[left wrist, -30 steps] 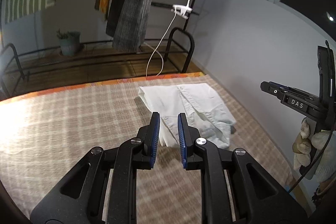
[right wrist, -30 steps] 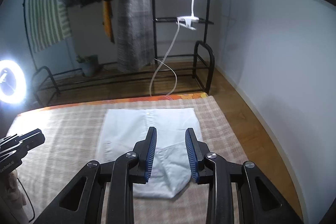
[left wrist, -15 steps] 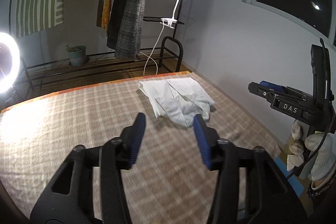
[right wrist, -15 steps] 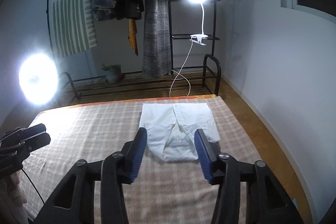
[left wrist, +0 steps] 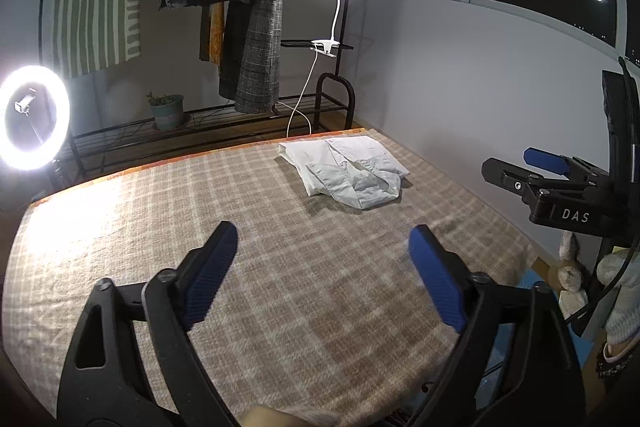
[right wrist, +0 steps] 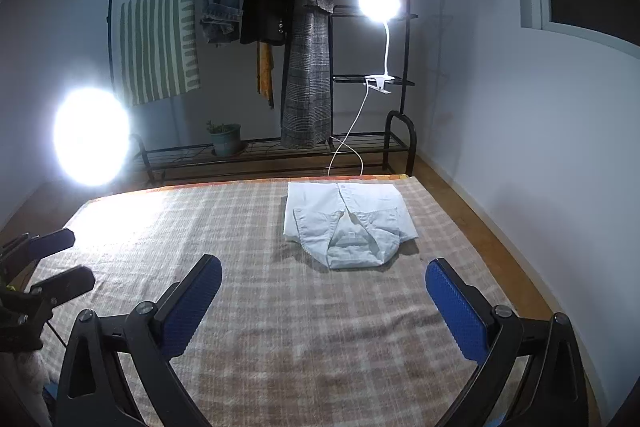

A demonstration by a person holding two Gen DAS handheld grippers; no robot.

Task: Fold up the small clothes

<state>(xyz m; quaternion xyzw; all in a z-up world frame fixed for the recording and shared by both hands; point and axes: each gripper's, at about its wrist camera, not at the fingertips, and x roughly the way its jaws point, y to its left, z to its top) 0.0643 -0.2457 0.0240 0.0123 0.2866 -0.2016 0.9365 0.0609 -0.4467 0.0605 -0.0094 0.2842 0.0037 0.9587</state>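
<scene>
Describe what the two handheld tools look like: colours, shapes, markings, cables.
Both are black plastic clamps with two long tapering fingers and silver screws at the pivots. The left tool and right tool carry blue textured pads on the inner faces. The right tool's body is marked DAS in white, with a black cable trailing below.

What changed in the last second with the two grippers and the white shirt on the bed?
Both grippers backed away from the white shirt toward the near end of the checked blanket. The left gripper and right gripper have just been opening and now stand wide with nothing between their jaws. The shirt stayed folded at the far end; lamps and hanging clothes are unchanged.
</scene>
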